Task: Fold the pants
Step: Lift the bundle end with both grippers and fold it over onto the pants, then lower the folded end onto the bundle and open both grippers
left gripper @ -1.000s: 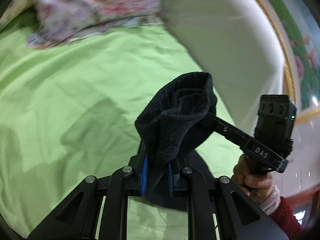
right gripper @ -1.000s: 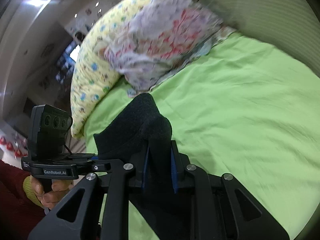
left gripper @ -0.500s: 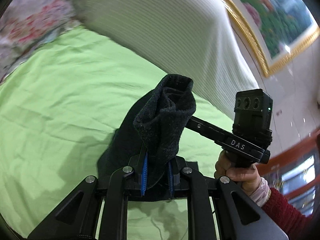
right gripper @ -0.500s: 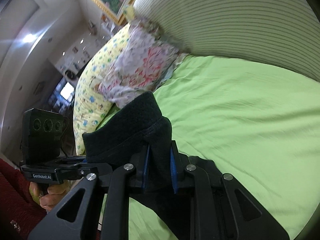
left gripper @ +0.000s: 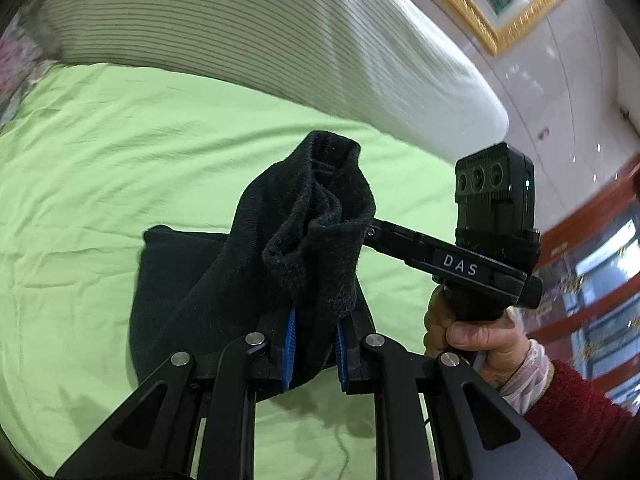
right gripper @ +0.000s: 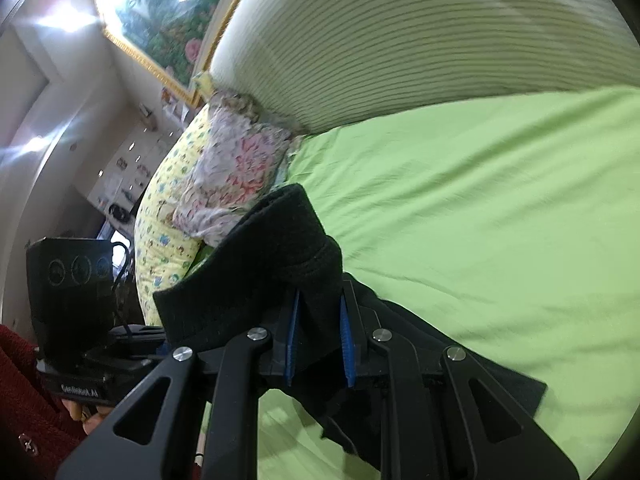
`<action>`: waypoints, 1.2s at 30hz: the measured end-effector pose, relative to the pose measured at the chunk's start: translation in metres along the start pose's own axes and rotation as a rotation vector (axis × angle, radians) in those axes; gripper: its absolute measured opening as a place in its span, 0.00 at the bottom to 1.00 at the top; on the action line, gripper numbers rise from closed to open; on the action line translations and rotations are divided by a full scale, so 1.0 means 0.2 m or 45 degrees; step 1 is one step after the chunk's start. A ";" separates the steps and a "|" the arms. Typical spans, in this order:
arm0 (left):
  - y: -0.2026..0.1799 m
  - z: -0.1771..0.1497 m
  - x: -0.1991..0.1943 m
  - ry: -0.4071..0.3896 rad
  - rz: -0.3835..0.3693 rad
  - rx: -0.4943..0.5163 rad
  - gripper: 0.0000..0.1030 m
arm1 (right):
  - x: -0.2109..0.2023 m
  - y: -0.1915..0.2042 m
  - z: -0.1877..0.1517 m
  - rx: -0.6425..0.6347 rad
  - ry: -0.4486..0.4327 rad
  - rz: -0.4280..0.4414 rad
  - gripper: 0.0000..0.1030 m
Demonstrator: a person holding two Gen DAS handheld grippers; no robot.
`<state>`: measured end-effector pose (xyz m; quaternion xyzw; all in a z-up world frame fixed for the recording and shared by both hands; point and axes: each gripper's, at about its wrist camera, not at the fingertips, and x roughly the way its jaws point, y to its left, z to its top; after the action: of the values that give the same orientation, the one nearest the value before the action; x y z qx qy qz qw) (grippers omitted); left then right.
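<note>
The black knit pants (left gripper: 288,248) are held up over the green bed sheet (left gripper: 100,152). My left gripper (left gripper: 313,346) is shut on a bunched edge of them, the cloth rising between the blue pads. The rest of the pants hangs down to the left and touches the sheet. My right gripper (right gripper: 319,344) is shut on another edge of the pants (right gripper: 272,264), whose lower part lies on the sheet (right gripper: 480,208) at the lower right. The right gripper's body with its camera shows in the left wrist view (left gripper: 492,220), held by a hand.
A white ribbed headboard (left gripper: 280,28) runs along the far side of the bed. A floral quilt (right gripper: 236,168) and a yellow patterned pillow (right gripper: 160,216) lie at the sheet's end. A gold-framed picture (right gripper: 160,12) hangs on the wall.
Both grippers have swung round with the pants still held, from facing the floral quilt toward the headboard. More of the pants now lies on the sheet.
</note>
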<state>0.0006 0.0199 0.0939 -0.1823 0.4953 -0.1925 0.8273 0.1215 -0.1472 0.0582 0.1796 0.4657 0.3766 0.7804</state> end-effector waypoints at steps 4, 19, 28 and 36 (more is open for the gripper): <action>-0.07 -0.02 0.12 0.047 0.025 0.051 0.15 | -0.04 -0.09 -0.06 0.055 -0.015 -0.026 0.19; -0.25 -0.05 0.52 0.198 0.074 0.212 0.18 | -0.11 -0.34 -0.23 0.207 0.004 -0.128 0.20; -0.28 -0.06 0.66 0.258 0.063 0.279 0.32 | -0.22 -0.42 -0.31 0.323 -0.044 -0.269 0.20; -0.31 -0.02 0.69 0.268 0.003 0.301 0.51 | -0.37 -0.43 -0.38 0.453 -0.150 -0.395 0.29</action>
<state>0.0492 -0.1030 0.0192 -0.0620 0.5534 -0.2664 0.7868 0.0720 -0.2640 0.0093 0.2620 0.5005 0.1531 0.8108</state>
